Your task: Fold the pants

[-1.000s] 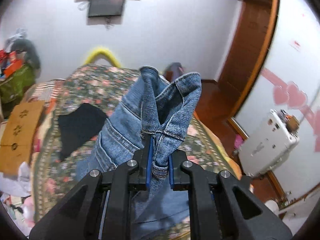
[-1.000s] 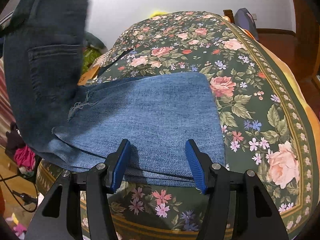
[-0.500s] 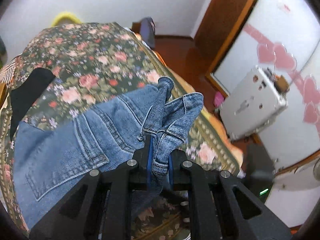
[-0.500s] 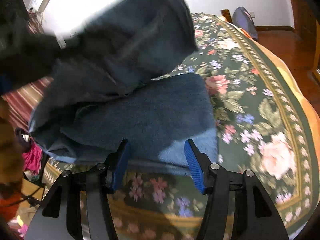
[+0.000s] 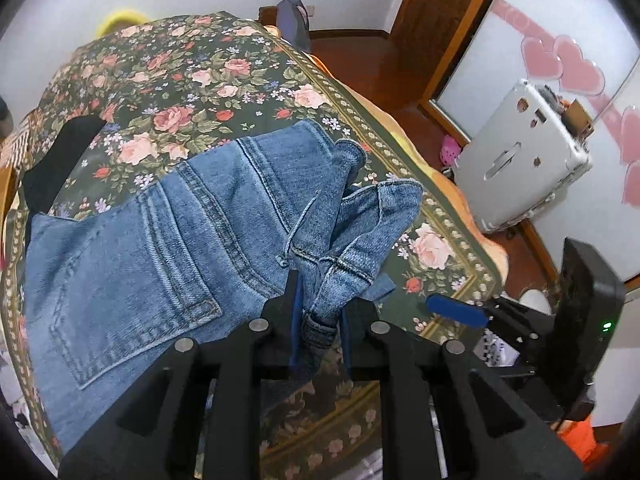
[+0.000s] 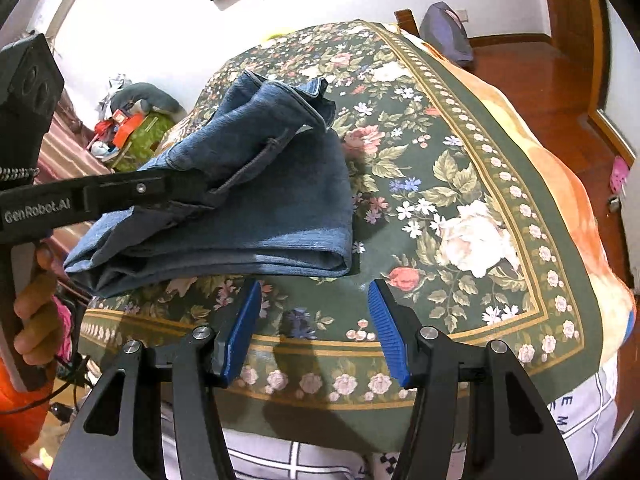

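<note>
With the left gripper [image 5: 318, 320] pinching the jeans' [image 5: 160, 240] waistband as its jaws ease apart and the right gripper [image 6: 314, 328] half-open and empty, an early release could spoil the fold.

Only thing I can properly read is "GenRobot.AI" in pale letters on the black side of my left gripper [image 6: 200, 194]. There's a couple of letters, "E M", on the white cloth [image 6: 560, 412] below the bedspread, rest cut off.

Bare floral blanket [image 6: 472, 184] lies open right of the folded jeans [image 6: 256, 220]; the left claw [image 6: 192, 190] blocks their left.
</note>
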